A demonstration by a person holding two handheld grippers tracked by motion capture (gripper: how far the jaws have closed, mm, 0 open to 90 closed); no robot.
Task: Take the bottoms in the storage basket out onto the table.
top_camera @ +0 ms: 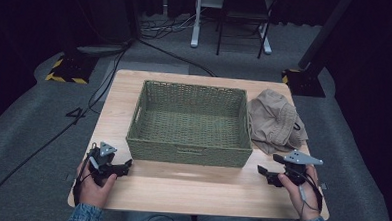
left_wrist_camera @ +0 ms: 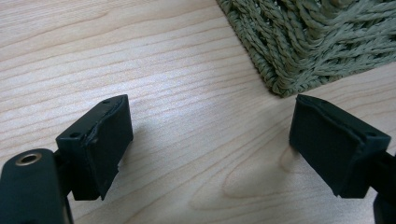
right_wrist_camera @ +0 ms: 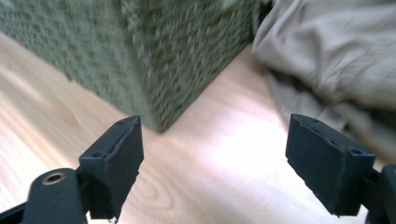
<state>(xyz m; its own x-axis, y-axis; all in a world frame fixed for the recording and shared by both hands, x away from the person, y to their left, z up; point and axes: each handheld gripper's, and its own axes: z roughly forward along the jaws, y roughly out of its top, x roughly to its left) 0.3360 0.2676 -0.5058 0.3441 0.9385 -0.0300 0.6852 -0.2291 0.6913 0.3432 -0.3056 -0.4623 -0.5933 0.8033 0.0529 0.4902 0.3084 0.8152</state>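
Beige cloth hat (top_camera: 276, 123) lies beyond the right gripper (top_camera: 262, 171) fingers, not yet grasped; basket (top_camera: 189, 151) empty. Both grippers, including left gripper (top_camera: 126, 163), stand open, holding nothing.

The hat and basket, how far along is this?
Nothing looks done: the green woven basket is empty and the beige hat lies on the table beside it. The right gripper is open near the hat, holding nothing; the left gripper is open too. Grasping and placing remain.

High view looks down on table (top_camera: 180, 190); both gripper views sit low, close, sharing the basket (top_camera: 191, 123) corners.
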